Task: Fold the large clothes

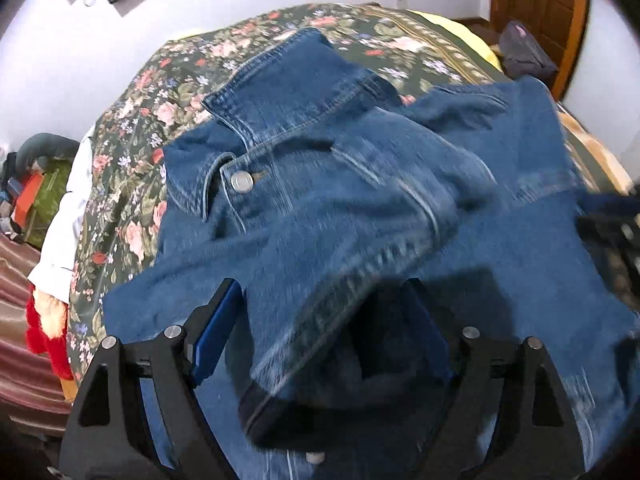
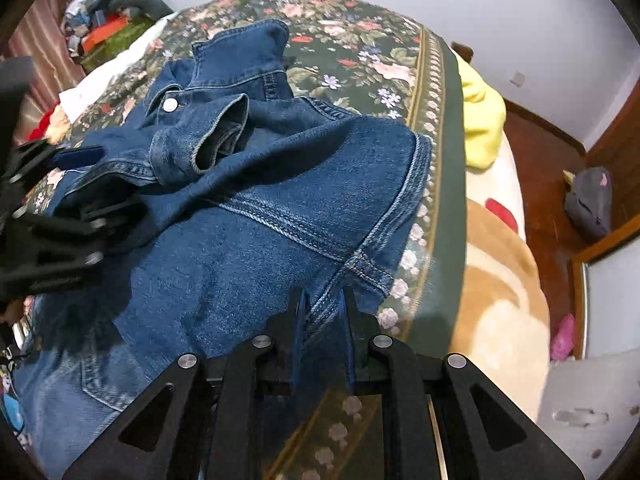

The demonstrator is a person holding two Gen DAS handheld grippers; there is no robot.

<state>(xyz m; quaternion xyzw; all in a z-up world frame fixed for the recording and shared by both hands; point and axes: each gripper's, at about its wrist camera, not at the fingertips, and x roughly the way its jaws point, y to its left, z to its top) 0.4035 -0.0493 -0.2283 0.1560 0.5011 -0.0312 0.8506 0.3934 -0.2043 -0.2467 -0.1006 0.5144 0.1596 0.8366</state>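
Basically, bed (image 2: 444, 92) first: floral spread fills both views, yellow cloth (image 2: 480, 120) at its far right edge, clutter off the left side. Denim jacket (image 1: 360, 184) lies across the near half of the bed, collar and metal button (image 1: 241, 181) toward the far left, one sleeve already thrown over the body.

Left gripper (image 1: 320, 320): jaws spread wide, a sleeve cuff draped loosely between them, pads not pressing on it as far as the blurred view shows, so released. Right gripper (image 2: 324, 320): clamped tight on a seamed edge of the jacket at its near right side, where stitched seams meet.

Handling call: denim looks heavy and fairly stiff, not slippery, not fragile. It should hold a crease but drag on the spread, and thick seams will resist bending. Best grip points are likely doubled hems, cuffs and seam junctions; a single layer mid-panel would probably just bunch. Lifting both corners together should keep the fold square.
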